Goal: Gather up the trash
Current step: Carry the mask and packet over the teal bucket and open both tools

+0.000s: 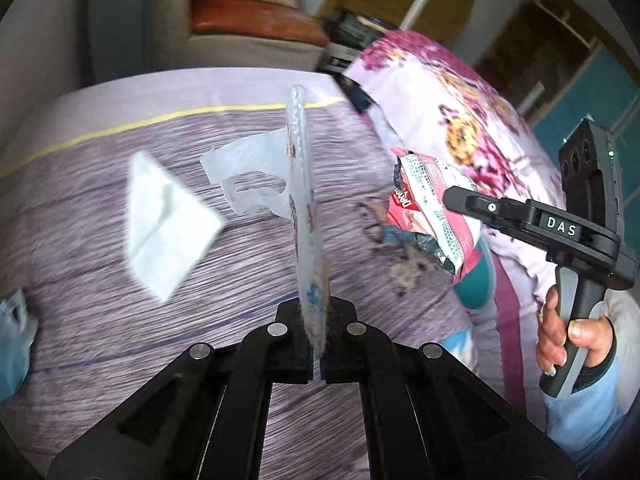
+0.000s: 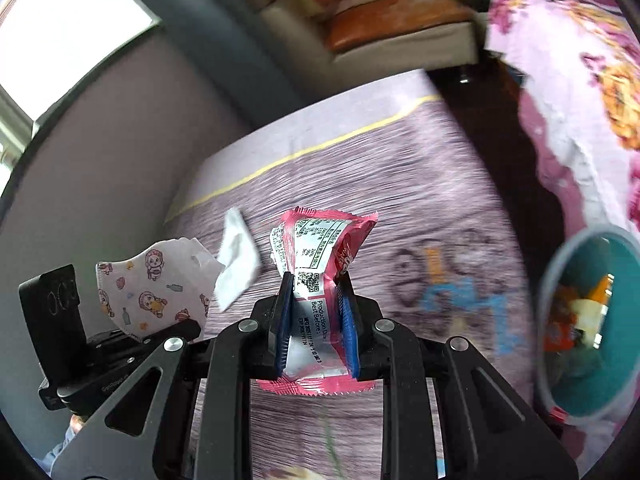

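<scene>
the left tongs (image 1: 316, 344) are closed on the lower edge of a child's face mask (image 1: 302, 200), which stands edge-on and upright from the grip, its ear loop hanging to the left. the right tongs (image 2: 314, 320) are closed on a pink snack wrapper (image 2: 320, 256), pinched at its middle so both ends flare out, with the long axis running along the fingers. both pieces are lifted above the bed (image 1: 120, 300), not touching it.

one white tissue (image 1: 164, 220) is lying on the bed cover, ahead and to the left of the left tongs, so the left hand is nearer to it. the trash bin (image 2: 560, 280) with teal inside is at the right of the right tongs, near the bed edge, and it already has some rubbish inside. i judge the right hand must swing right to drop the wrapper, and the way looks free. the flowered blanket (image 2: 568, 80) is rising behind the bin and could catch the wrapper.
</scene>
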Motion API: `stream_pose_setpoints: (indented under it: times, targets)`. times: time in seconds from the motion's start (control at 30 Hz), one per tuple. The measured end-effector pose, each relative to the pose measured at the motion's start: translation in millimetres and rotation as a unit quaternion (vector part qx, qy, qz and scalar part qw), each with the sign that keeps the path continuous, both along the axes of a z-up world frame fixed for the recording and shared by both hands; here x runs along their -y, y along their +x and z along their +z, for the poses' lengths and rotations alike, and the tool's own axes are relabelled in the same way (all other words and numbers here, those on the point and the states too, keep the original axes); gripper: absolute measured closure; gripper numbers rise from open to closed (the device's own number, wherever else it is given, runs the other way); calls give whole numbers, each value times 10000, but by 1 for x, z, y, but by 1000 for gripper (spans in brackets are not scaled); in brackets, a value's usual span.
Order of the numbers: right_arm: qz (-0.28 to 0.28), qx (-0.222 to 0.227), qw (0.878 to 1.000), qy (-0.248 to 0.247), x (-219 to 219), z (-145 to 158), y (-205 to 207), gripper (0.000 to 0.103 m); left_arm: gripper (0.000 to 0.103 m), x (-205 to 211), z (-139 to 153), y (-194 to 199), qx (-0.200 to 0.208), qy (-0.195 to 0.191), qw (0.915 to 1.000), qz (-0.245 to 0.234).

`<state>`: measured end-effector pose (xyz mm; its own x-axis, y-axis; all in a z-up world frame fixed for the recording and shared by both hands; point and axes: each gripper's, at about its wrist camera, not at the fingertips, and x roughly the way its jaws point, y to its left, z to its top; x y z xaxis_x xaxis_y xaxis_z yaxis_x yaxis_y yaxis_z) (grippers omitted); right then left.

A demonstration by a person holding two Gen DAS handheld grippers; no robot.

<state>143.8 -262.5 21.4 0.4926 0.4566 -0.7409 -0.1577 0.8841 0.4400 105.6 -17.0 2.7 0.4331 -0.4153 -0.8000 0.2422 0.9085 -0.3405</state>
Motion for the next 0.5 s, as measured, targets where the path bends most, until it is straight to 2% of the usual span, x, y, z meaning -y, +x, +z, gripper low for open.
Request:
stream_pose_setpoints:
  times: [0.3,0.5]
  targets:
    - [-851,216,9961,53,89,-4,-27,82,101,102,-2,21,-92,180,9965,-806]
    - [-1612,231,9865,195,153,-7,-41,82,101,179,-13,28,-196,390,9884,-1457]
